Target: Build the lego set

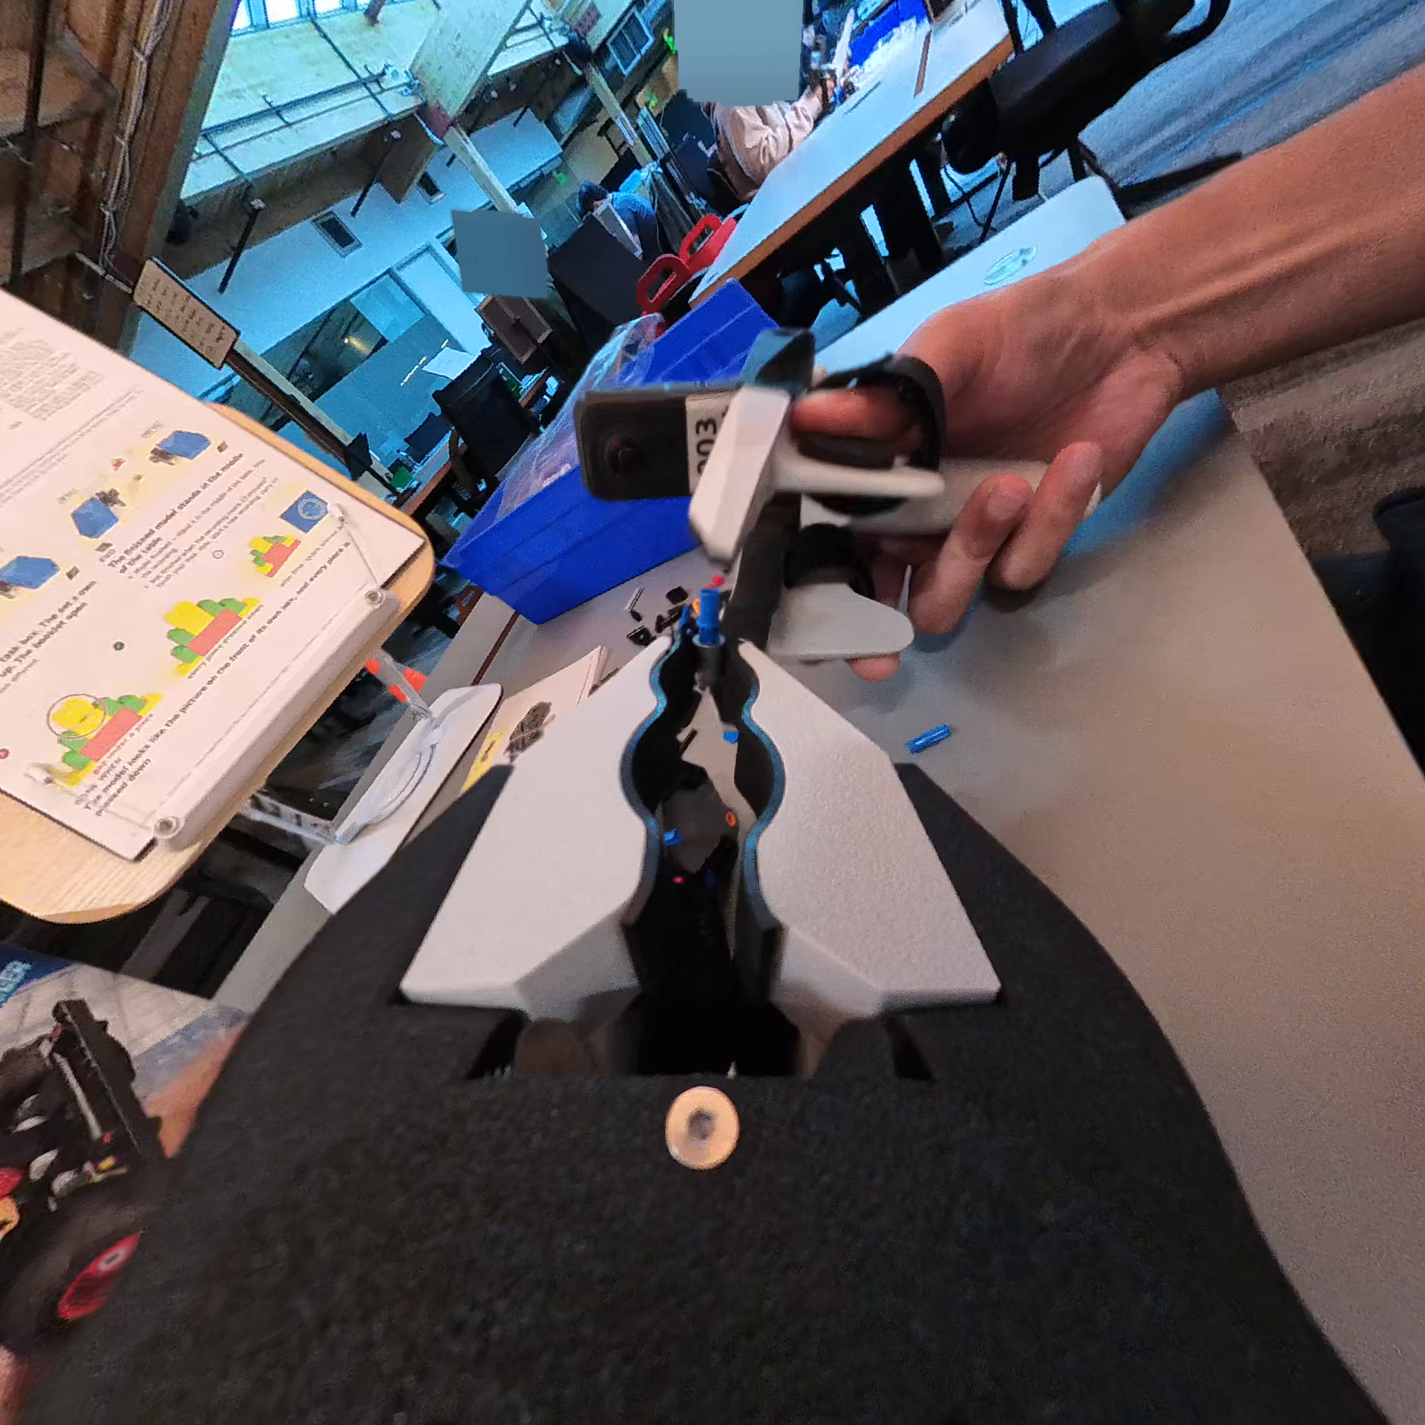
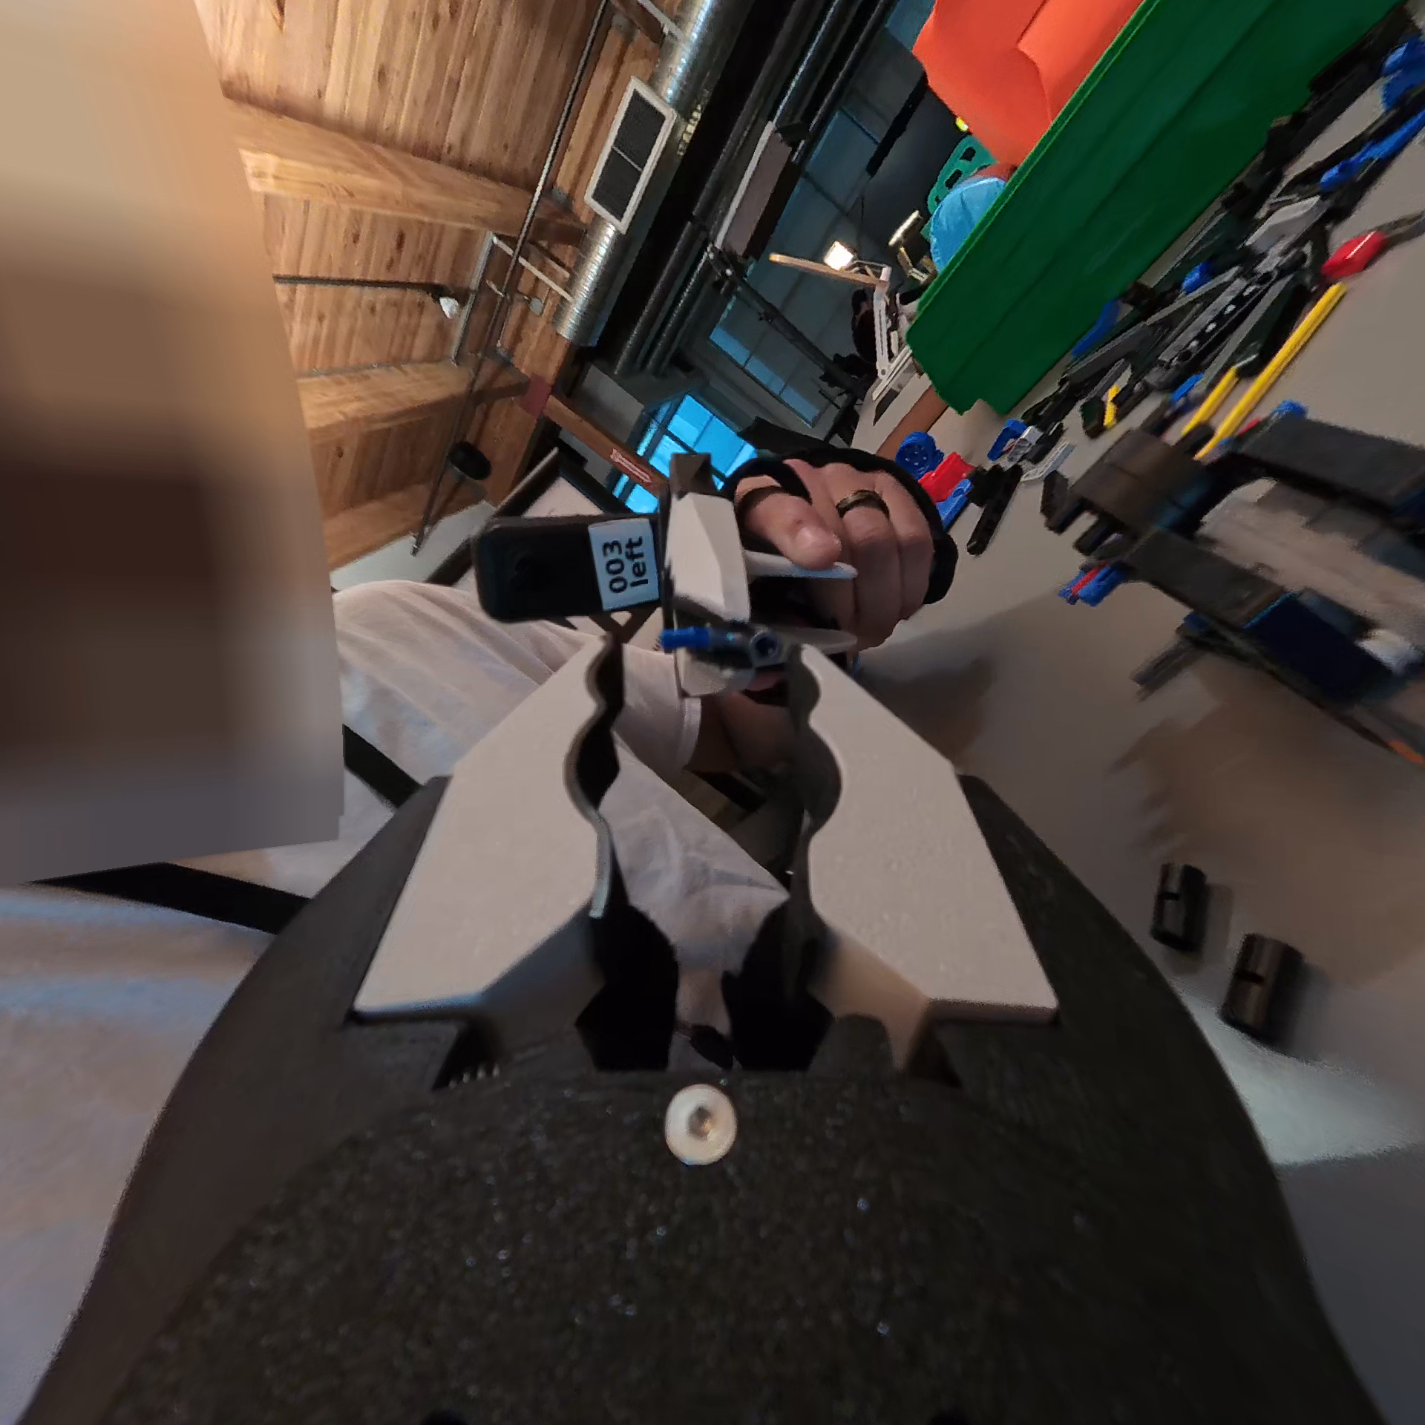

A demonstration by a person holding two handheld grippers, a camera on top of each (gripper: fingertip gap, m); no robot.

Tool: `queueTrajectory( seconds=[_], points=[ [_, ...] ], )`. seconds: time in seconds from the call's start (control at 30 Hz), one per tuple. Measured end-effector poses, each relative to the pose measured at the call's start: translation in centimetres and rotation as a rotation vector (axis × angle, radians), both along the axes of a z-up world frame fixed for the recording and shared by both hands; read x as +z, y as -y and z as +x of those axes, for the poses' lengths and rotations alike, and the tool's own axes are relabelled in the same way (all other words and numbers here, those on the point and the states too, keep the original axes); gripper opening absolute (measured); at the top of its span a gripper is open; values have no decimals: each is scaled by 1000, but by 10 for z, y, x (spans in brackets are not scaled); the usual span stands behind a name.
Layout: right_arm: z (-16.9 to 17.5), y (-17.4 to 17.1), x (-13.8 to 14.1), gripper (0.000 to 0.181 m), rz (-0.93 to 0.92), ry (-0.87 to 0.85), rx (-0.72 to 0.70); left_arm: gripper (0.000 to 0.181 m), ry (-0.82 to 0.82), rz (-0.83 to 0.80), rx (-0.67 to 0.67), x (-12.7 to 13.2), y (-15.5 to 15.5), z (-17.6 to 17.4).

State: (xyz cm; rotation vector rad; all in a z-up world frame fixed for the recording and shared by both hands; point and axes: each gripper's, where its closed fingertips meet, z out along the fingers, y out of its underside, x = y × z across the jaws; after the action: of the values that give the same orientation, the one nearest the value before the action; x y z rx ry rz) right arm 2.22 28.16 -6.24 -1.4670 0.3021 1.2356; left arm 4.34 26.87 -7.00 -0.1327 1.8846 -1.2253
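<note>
Two black connectors beside right gripper

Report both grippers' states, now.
Left gripper: closed on a blue pin joined to a dark piece.
Right gripper: open, holding nothing.

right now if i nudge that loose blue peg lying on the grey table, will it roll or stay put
The blue peg looks round and lies on its side, so it would probably roll. It seems tiny and plastic, so likely very light and easy to send skidding. The table looks smooth and bare there, with nothing close by to stop it.
</note>
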Motion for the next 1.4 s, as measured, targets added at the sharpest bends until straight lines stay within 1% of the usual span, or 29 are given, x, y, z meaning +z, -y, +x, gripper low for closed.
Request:
queueTrajectory(
  seconds=[0.07,0.1,0.17,0.2,0.23,0.27,0.3,0.37,0.53,0.6,0.73,0.87,1.0,1.07,1.1,1.17,1.27,1.3,1.37,1.4],
  points=[
    [15,12,3,43,-17,91,-60,5,-28,-41,6,2,-10,1],
    [25,18,-2,42,-67,200,-116,6,-55,-65,20,1,-17,3],
    [46,32,-29,39,-228,500,-226,5,-143,-108,42,-4,-29,7],
    [49,39,-46,34,-309,648,-221,6,-190,-126,49,-8,-33,10],
    [50,45,-62,32,-390,757,-203,5,-210,-143,62,-9,-35,12],
    [57,49,-74,31,-475,819,-228,5,-223,-161,65,-8,-35,14],
    [59,50,-81,28,-526,837,-247,6,-253,-176,61,-10,-34,15],
    [54,46,-89,28,-558,830,-231,6,-314,-174,79,-19,-34,19],
    [44,27,-96,22,-546,1040,-279,6,-369,-130,82,-34,-33,18],
    [41,20,-99,23,-538,1068,-269,6,-387,-125,69,-37,-30,17],
    [48,18,-111,22,-592,1114,-247,6,-452,-108,38,-46,-26,12],
    [48,16,-111,7,-578,1179,-235,6,-500,-98,14,-52,-22,7],
    [50,16,-110,7,-563,1225,-237,6,-522,-82,0,-56,-20,5],
    [45,15,-101,7,-500,1286,-216,6,-535,-76,5,-59,-20,5],
    [38,14,-92,7,-418,1367,-190,6,-551,-76,0,-60,-20,4],
    [35,12,-73,7,-284,1631,-170,6,-591,-82,-11,-62,-19,3],
    [34,8,-50,7,-117,1957,-85,6,-601,-85,-16,-62,-18,3],
    [33,7,-45,6,-55,2044,-37,6,-598,-76,-15,-63,-17,2],
    [32,4,-38,7,5,2167,63,6,-580,-57,-7,-65,-16,3],
    [32,4,-39,7,-10,2159,125,6,-566,-45,-4,-65,-16,3]
  ],
)
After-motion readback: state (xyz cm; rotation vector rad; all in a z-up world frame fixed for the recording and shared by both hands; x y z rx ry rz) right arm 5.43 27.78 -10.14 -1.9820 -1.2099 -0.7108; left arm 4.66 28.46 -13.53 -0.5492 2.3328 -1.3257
